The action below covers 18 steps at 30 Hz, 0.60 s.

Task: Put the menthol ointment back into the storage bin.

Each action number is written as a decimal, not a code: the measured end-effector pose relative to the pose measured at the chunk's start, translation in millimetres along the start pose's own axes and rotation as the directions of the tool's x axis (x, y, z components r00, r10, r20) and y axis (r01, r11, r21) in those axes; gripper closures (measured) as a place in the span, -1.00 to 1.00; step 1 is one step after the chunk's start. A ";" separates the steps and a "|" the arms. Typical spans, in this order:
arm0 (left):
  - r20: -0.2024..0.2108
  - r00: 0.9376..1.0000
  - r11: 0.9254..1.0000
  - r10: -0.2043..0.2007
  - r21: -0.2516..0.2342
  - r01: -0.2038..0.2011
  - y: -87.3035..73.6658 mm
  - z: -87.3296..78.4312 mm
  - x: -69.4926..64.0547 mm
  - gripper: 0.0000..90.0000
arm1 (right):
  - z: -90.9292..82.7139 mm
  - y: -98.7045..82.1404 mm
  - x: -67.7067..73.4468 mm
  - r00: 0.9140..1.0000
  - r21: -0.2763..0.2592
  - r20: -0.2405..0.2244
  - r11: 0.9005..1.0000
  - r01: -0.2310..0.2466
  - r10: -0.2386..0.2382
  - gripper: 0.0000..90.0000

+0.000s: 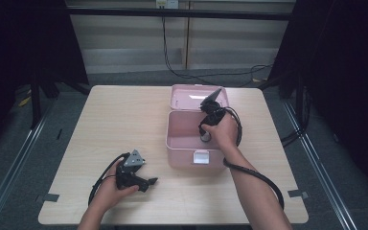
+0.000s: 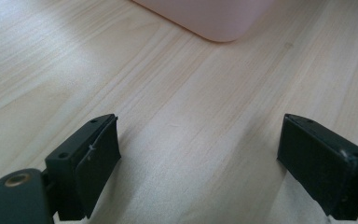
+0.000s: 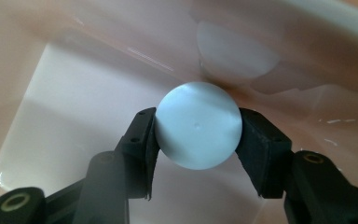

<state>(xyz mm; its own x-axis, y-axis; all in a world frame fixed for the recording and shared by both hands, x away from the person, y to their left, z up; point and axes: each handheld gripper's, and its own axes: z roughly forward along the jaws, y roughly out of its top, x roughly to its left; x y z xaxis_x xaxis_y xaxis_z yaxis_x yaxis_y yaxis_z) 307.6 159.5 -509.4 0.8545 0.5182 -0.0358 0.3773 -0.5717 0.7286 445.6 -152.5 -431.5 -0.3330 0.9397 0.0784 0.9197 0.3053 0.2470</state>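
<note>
Currently the right gripper (image 3: 198,135) is down inside the open pink plastic box (image 1: 182,139), jaws closed snugly on a pale blue-white smooth ball (image 3: 199,125), one pad on each side. Ball sits low, near the box floor; whether touching it, cannot tell. Judgement: either a placing or a lifting; release or lift-out remains. Hinged lid (image 1: 187,96) stands open behind. Right hand (image 1: 223,132) angled steeply downward over the rim. Left gripper (image 1: 133,176) rests low on the light wooden worktop (image 1: 115,120), jaws wide apart, empty, near the box corner.
</note>
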 end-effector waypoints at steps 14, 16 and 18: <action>-0.002 1.000 1.000 0.007 0.004 -0.007 0.1 -0.3 0.5 -0.73 | 1.0 0.3 -1.3 1.000 0.000 0.003 1.000 -0.011 0.011 0.04; -0.003 1.000 1.000 0.005 0.001 -0.005 0.1 -0.2 0.2 -0.73 | 0.2 0.6 -1.5 1.000 0.002 0.005 1.000 -0.005 0.005 0.04; -0.003 1.000 1.000 0.006 0.002 -0.006 0.1 -0.3 0.5 -0.73 | -1.1 0.5 -1.9 1.000 0.009 0.003 1.000 -0.007 0.007 0.01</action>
<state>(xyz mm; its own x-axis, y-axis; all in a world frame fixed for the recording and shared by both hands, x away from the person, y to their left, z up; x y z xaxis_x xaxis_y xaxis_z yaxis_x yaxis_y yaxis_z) 307.9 159.9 -509.1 0.8557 0.5167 -0.0288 0.3725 -0.5764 0.7273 446.5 -154.3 -430.4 -0.3260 0.9422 0.0775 0.9239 0.3002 0.2375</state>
